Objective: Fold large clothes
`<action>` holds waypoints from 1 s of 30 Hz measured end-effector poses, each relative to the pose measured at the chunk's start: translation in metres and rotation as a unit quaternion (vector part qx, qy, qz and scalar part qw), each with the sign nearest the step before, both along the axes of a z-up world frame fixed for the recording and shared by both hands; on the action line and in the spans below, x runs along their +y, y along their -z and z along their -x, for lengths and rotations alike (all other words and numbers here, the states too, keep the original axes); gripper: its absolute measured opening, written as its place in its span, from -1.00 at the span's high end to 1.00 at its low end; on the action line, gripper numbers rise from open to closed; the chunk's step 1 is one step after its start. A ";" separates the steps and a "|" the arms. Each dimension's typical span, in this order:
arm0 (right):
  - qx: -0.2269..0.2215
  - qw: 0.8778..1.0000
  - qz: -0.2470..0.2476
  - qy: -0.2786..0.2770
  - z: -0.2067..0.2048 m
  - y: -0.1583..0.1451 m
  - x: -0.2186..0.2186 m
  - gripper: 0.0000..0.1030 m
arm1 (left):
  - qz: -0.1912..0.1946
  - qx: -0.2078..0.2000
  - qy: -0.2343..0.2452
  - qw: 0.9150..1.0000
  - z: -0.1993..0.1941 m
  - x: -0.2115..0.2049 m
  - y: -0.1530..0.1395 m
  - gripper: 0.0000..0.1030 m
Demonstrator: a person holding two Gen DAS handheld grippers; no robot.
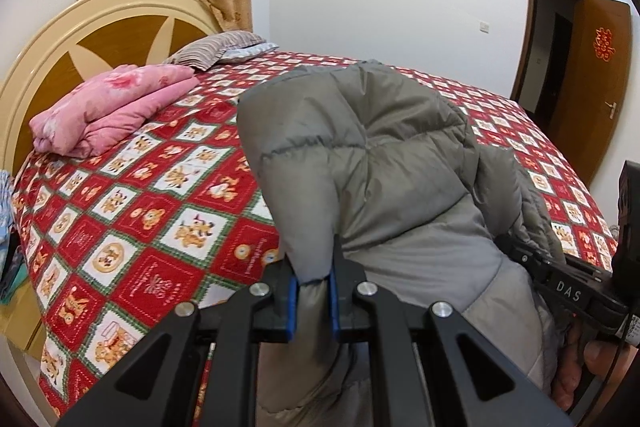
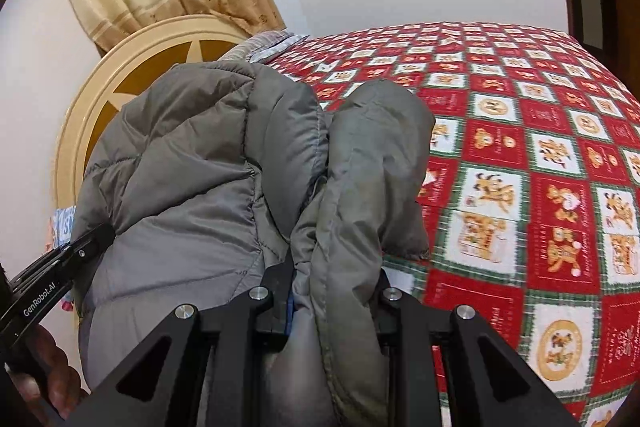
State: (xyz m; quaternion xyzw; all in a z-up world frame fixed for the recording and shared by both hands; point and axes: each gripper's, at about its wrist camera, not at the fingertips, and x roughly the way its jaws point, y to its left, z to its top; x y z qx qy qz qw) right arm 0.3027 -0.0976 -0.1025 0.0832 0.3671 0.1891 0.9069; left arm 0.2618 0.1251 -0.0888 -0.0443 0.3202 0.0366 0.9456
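- Left wrist view: the left tool [image 1: 313, 281] is clamped on a pinch of the grey down jacket [image 1: 372, 147], its 2 blue pads [image 1: 293, 297] squeezing padded fabric. The jacket hangs bunched above the red bear-print bedspread [image 1: 160, 211], likely lifted so it can be spread flat. A folded pink quilt [image 1: 112, 107] lies well apart by the headboard [image 1: 52, 39], leaving the middle free.
- Right wrist view: the right tool [image 2: 332, 301] grips another thick fold of the jacket [image 2: 192, 163], fabric bulging between its jaws. Holding 2 separate points probably keeps this bulky garment under control above the bed [image 2: 520, 155].
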 end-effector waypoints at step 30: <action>0.016 0.998 0.025 -0.051 -0.023 0.018 0.069 0.59 | 0.003 0.028 -0.046 0.999 -0.001 0.057 0.029 0.76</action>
